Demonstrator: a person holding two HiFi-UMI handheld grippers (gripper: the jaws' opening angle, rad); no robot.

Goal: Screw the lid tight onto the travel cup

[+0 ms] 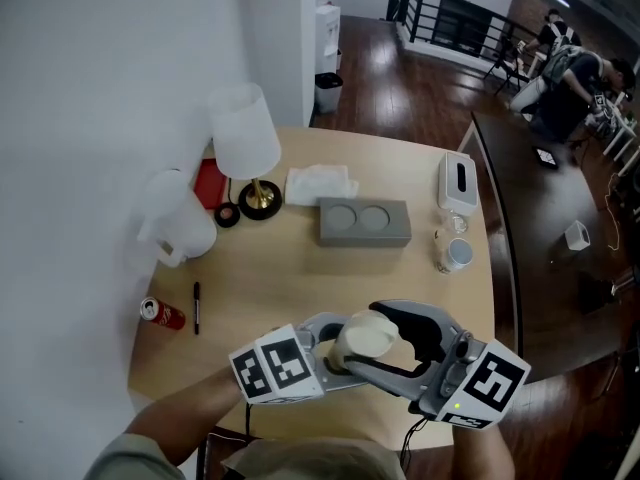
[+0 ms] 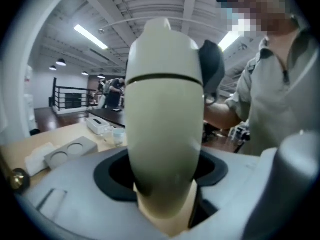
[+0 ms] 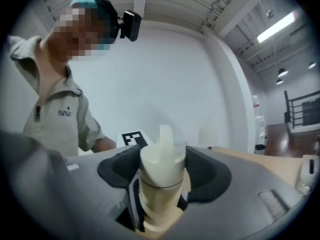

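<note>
**Asker:** What have your fingers got?

**Me:** The fingers point(image 2: 112, 176) of my left gripper point(image 2: 162, 181) are closed partway, clamped round the lower wall of the cream, smooth-sided plastic travel cup point(image 2: 162, 129). The fingers point(image 3: 207, 176) of my right gripper point(image 3: 162, 174) stand wide. As far as I can judge, they press on either side of the cream domed lid point(image 3: 161, 164) with its upright spout point(image 3: 165, 136).

**Asker:** And where is the cup itself?

**Me:** In the air, close in front of me, carried between the two grippers above the near edge of the pale wooden surface point(image 1: 300, 288). It touches the surface nowhere.

**Asker:** How will it handle?

**Me:** Stiff, I'd say: hard plastic that won't give under the pads. It's probably light, though I can't see whether anything is inside. The wall looks glossy and rounded, so I expect it to slip round under a twist unless my left grip is firm.

**Asker:** So where do you take hold?

**Me:** The body low down, clear of the seam point(image 2: 162, 77), where I have it now. The lid by its round skirt just above that dark seam line, never by the spout, which looks thin and might bend or snap. The seam looks level in the left gripper view. Whether the thread is fully tight I can't tell.
</note>
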